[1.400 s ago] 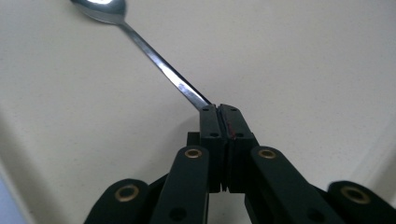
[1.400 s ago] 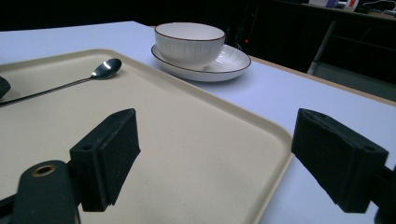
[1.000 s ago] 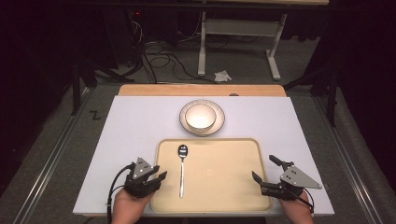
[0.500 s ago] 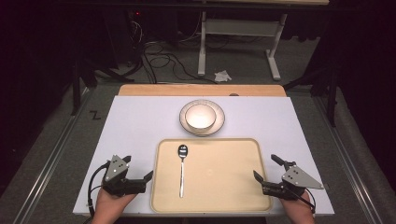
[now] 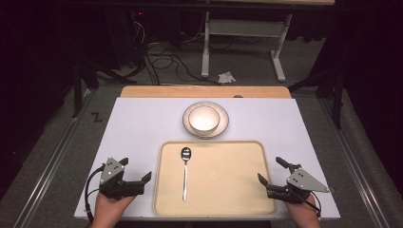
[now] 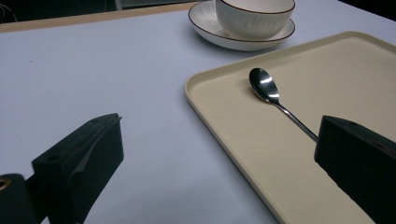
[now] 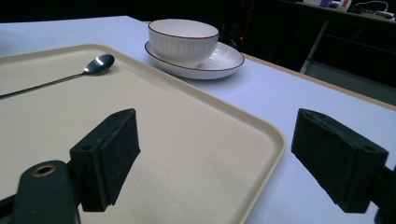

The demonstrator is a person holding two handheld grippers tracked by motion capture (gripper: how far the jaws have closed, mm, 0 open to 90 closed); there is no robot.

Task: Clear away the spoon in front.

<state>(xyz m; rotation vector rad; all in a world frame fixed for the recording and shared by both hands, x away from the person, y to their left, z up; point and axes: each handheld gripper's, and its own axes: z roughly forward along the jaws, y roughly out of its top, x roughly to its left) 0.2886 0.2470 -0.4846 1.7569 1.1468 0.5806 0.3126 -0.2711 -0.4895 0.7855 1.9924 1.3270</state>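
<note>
So the shiny metal spoon point(image 5: 185, 171) lies in the left half of the beige plastic tray point(image 5: 228, 199), bowl end toward the far edge. My left gripper point(image 5: 135, 175) sits just off the tray's left rim, jaws just opened wide, nothing between them. Right gripper point(image 5: 272, 176) at the near right corner, also wide open, empty.

Lab or workshop, dark room, floor cables point(image 5: 166, 57), metal stand point(image 5: 242, 33), white-topped table point(image 5: 138, 123)

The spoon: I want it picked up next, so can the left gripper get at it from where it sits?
Probably yes. The left gripper is open and empty beside the tray, and the spoon lies alone near that edge, with only the low rim between them.
</note>
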